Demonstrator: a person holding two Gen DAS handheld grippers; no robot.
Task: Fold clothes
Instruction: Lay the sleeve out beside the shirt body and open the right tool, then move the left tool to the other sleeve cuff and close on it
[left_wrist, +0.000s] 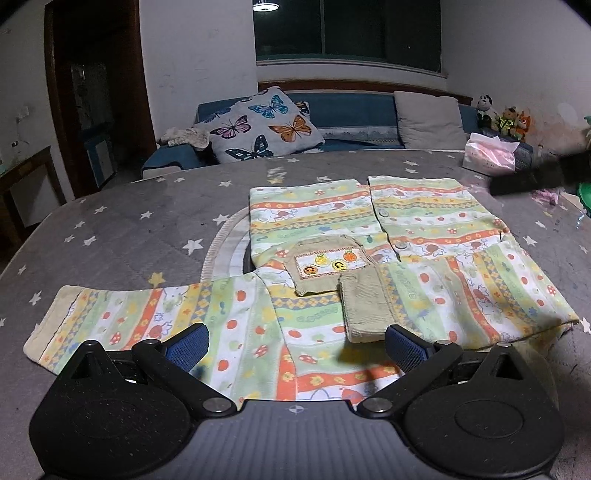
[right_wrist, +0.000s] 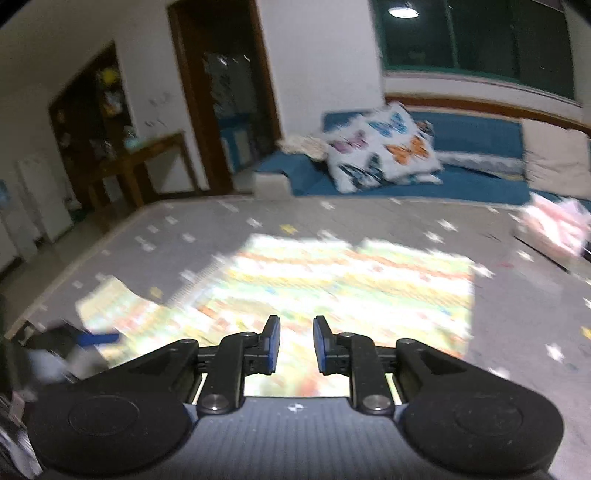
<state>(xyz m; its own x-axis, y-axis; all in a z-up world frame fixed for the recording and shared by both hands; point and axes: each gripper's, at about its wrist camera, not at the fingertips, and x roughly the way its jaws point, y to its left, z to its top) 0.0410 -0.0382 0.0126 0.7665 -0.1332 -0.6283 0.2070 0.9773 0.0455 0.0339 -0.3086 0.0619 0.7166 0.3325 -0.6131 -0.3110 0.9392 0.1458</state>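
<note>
Left wrist view: a child's patterned jacket (left_wrist: 369, 236) lies flat on the star-print tabletop (left_wrist: 129, 221), front up, collar toward the camera. Its right-hand sleeve (left_wrist: 480, 291) is already laid across the body; the other sleeve (left_wrist: 147, 325) extends straight out to the left.

Left gripper (left_wrist: 297, 347): jaws spread wide, nothing between the pads, poised above the collar end of the garment.

Right gripper (right_wrist: 296, 345): jaws parted by a narrow gap, pads pressing on nothing, hovering over the jacket.

Step in hand, by judgement: sleeve folding, one side complete. The next move calls for a pinch on the cuff of the extended sleeve, then a carry across the body so that it lies on the folded one.

View differences: the left wrist view is sharp and resolves the buttons, the embroidered khaki patch (left_wrist: 327, 264) and the collar. The right wrist view is motion-blurred; the jacket appears only as a bright patch, but the left gripper shows at lower left.
</note>
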